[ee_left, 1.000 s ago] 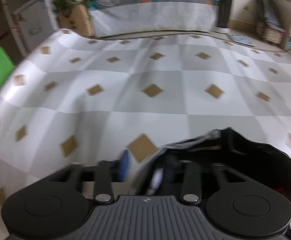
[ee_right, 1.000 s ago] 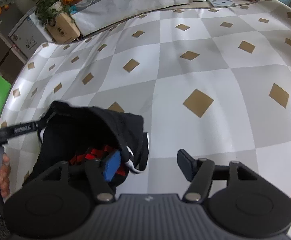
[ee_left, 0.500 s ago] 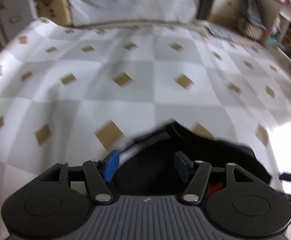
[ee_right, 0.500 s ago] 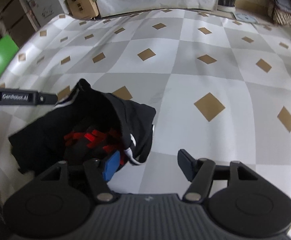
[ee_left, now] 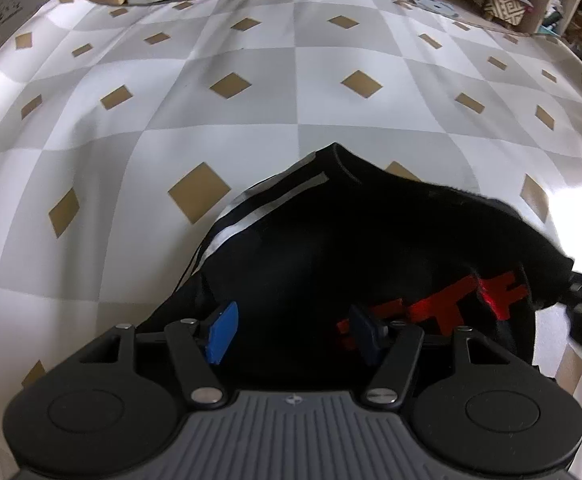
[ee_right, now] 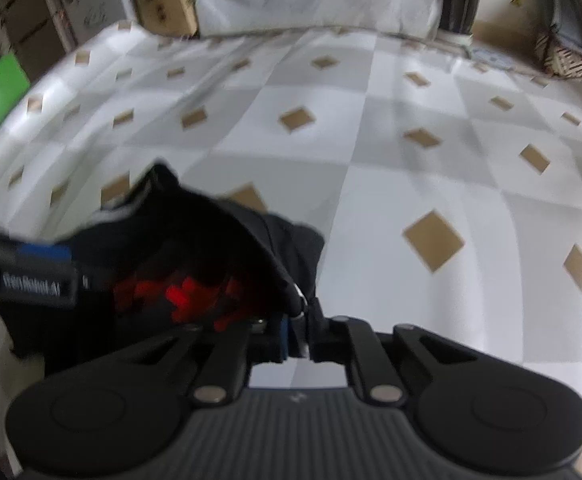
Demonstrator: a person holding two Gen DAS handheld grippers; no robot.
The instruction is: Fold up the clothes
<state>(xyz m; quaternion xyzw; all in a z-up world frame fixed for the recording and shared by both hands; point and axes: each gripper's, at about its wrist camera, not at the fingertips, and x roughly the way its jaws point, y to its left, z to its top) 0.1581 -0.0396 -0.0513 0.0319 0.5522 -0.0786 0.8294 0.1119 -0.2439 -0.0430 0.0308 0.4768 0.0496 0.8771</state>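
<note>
Right claw now clamped on black garment edge, was apart 0.5 s ago; left claw apart over garment on checkered bench.

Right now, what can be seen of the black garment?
The black garment is soft dark fabric, bunched and unfolded, with white stripes along one edge and a red print partly hidden in its folds. It lies on the checked white-and-grey cloth with tan diamonds. The right claw is shut on a white-trimmed edge of it. The left claw is open above the fabric, gripping nothing.
</note>
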